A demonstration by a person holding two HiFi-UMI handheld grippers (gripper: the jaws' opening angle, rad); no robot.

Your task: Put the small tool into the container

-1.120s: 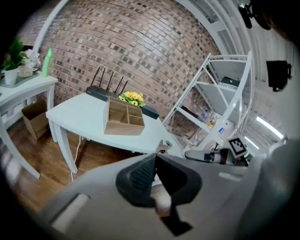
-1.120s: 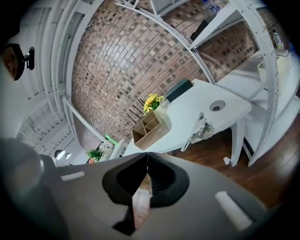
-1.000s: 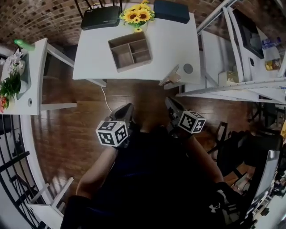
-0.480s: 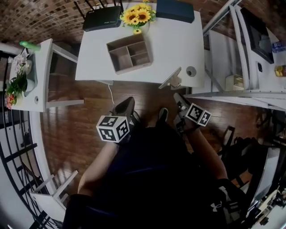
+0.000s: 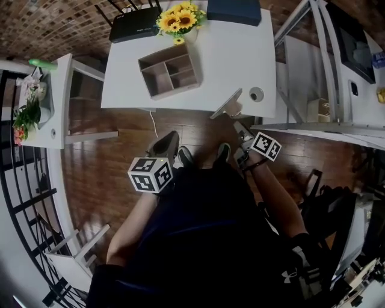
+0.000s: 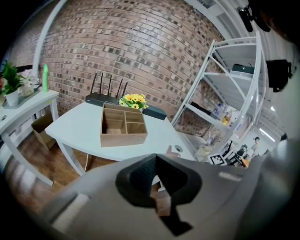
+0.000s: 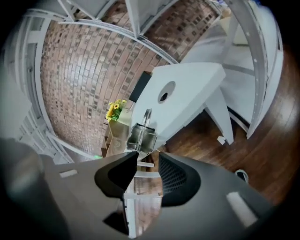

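though just-opened, right tongs [image 7: 147,157] behind tool [image 7: 142,134]

1. L claw [image 6: 155,161]: jaws together, nothing btwn.
2. Wooden container [image 6: 123,125], 3 compartments, sits on white desk [image 6: 70,129].
3. Behind it: yellow flowers [image 6: 133,99], black router [image 6: 99,98], brick wall [image 6: 140,51].
4. White shelving [image 6: 234,93] at right.

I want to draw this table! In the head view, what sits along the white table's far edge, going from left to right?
Black router → yellow sunflowers → dark blue box.
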